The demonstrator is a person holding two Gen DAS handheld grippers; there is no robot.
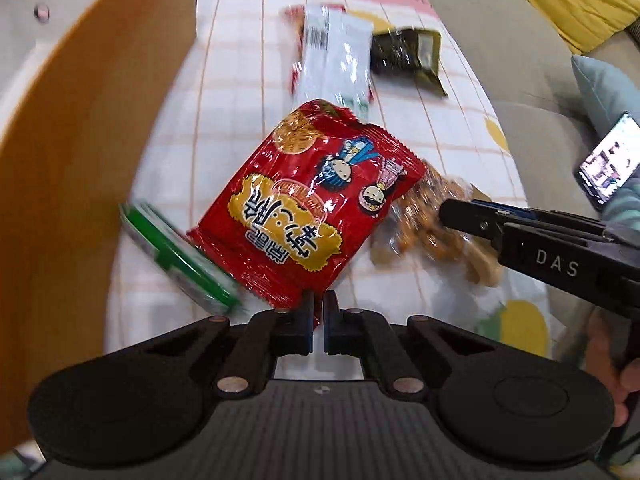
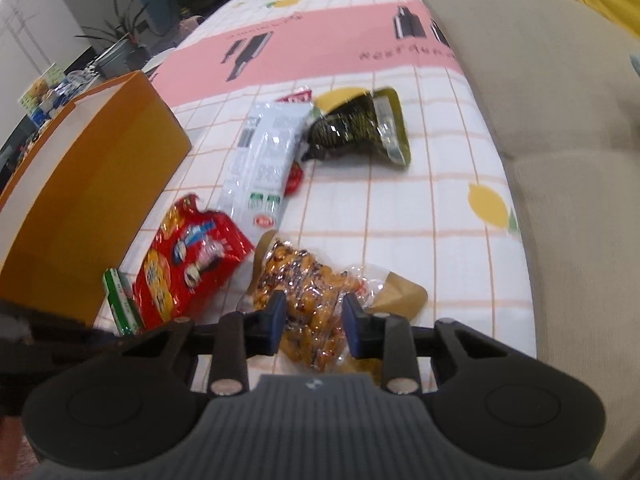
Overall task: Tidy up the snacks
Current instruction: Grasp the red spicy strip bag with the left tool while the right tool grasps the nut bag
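My left gripper (image 1: 319, 307) is shut on the near edge of a red snack packet (image 1: 308, 200) with cartoon figures, holding it tilted over the table; the packet also shows in the right wrist view (image 2: 192, 260). My right gripper (image 2: 314, 318) is open, its fingers astride a clear bag of orange-brown snacks (image 2: 308, 300); in the left wrist view the gripper (image 1: 460, 216) reaches that bag (image 1: 432, 220) from the right. A white packet (image 2: 264, 156), a dark green packet (image 2: 360, 124) and a green-edged box (image 2: 120, 300) lie around.
An orange storage box (image 2: 100, 184) stands at the left on the checked tablecloth (image 2: 420, 200). A beige sofa (image 2: 560, 160) runs along the right side. A phone (image 1: 608, 156) lies on the sofa, beside cushions.
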